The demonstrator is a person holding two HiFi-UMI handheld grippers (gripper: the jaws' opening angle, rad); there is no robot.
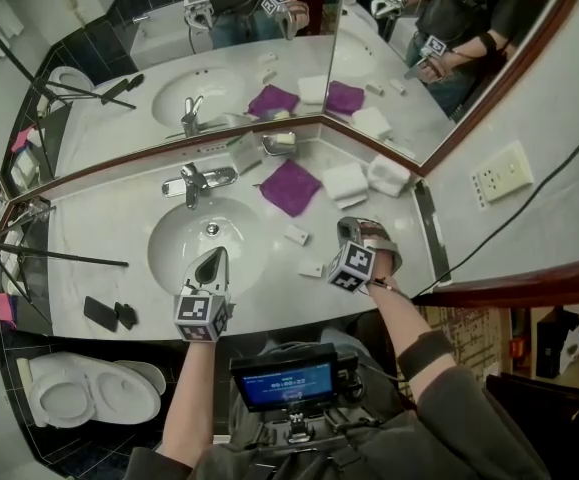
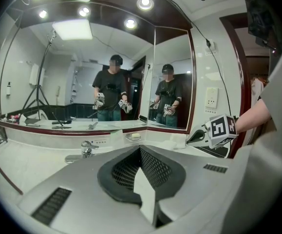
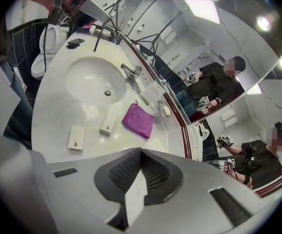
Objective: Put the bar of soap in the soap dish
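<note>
currently | left claw (image 2: 141,150): closed, empty | right claw (image 3: 141,152): closed, empty, above desk (image 3: 50,123) | bar of soap (image 3: 167,110): lying in soap dish (image 3: 158,104), by mirror, beyond purple cloth (image 3: 138,120)

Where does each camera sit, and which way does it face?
Head view: on the person's head, steeply down at the sink; forearms, left gripper, right gripper show.
Left gripper view: on that gripper, level toward the mirrors; its shut fingers show.
Right gripper view: on that gripper, down at purple cloth and soap dish; its shut fingers show.
Shared: head and right gripper views both show the purple cloth.
</note>
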